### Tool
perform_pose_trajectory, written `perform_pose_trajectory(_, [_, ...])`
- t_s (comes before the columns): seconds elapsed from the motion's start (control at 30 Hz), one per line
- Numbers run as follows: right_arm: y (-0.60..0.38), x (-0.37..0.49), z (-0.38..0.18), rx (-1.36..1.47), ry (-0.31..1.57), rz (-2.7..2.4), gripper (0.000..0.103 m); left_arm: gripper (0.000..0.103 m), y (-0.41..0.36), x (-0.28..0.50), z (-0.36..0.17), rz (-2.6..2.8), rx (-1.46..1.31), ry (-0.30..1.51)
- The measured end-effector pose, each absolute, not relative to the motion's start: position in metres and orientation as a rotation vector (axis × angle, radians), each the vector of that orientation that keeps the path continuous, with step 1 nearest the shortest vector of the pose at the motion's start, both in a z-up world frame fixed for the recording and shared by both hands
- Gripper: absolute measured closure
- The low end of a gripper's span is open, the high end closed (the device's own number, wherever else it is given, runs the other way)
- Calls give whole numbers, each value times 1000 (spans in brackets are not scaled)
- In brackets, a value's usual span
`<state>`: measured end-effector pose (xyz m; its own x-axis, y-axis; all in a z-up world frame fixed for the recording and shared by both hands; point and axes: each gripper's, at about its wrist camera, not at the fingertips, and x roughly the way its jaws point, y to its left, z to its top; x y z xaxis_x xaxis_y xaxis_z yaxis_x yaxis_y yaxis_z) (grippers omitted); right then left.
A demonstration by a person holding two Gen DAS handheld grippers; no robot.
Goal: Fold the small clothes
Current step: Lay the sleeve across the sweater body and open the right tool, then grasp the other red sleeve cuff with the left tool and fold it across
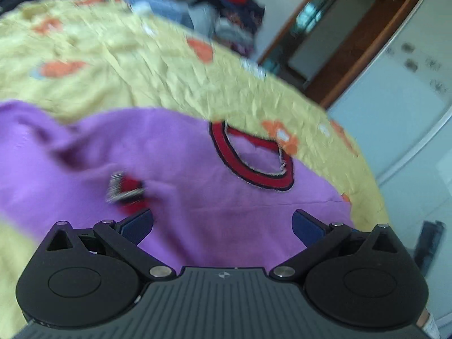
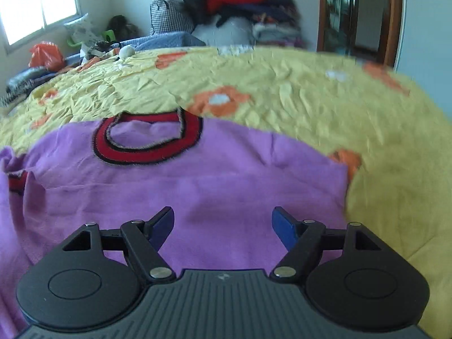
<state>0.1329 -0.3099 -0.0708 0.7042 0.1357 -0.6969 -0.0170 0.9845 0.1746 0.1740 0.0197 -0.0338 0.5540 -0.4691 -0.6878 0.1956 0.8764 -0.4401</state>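
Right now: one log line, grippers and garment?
left gripper open | right gripper open | purple sweater on yellow bedspread, ungrasped

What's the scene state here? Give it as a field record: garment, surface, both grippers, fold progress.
garment: purple sweater with red collar, lying on the bed, neck opening facing away from both cameras
sleeve: red cuff lies on the body in the left wrist view, blurred
surface: yellow bedspread with orange flowers, wrinkled
left gripper: open, above the sweater, holding nothing
right gripper: open, above the sweater, holding nothing
background: pile of clothes beyond the bed
fold progress: body not yet folded
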Motion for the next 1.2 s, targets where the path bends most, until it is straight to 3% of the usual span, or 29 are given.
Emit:
perform_pose_trajectory(0.1, [-317,127,-75,141,771,107,27,0,9,195,-60,-378,-240,978])
perform_pose_trajectory(0.2, [-318,133,-77,-8,778,12,26,0,18,181,-60,-392,-177,944])
perform_pose_trajectory(0.27, [-334,137,-81,15,774,-26,14,0,27,166,-59,-347,-123,927])
perform_pose_trajectory(0.4, [-339,134,-73,-54,810,-83,9,0,37,131,-69,-229,82,938])
perform_pose_trajectory(0.53, [-330,116,-53,-77,704,-65,8,0,54,107,-48,-300,-28,880])
perform_pose_trajectory(0.67, [-304,125,-58,-12,707,63,8,0,35,146,-43,-387,-146,889])
perform_pose_trajectory(0.77, [-286,127,-79,-119,768,65,8,0,15,165,-66,-313,-5,932])
perform_pose_trajectory(0.8, [-290,120,-81,-120,742,56,1,0,12,160,-69,-295,68,921])
perform_pose_trajectory(0.83, [-296,115,-84,-109,743,43,0,0,12,155,-72,-268,122,923])
perform_pose_trajectory(1.07, [-298,79,-62,-61,747,-52,0,0,96,123,-55,-144,-73,849])
perform_pose_trajectory(1.2, [-256,57,-59,48,751,14,0,0,151,117,-43,20,-20,735])
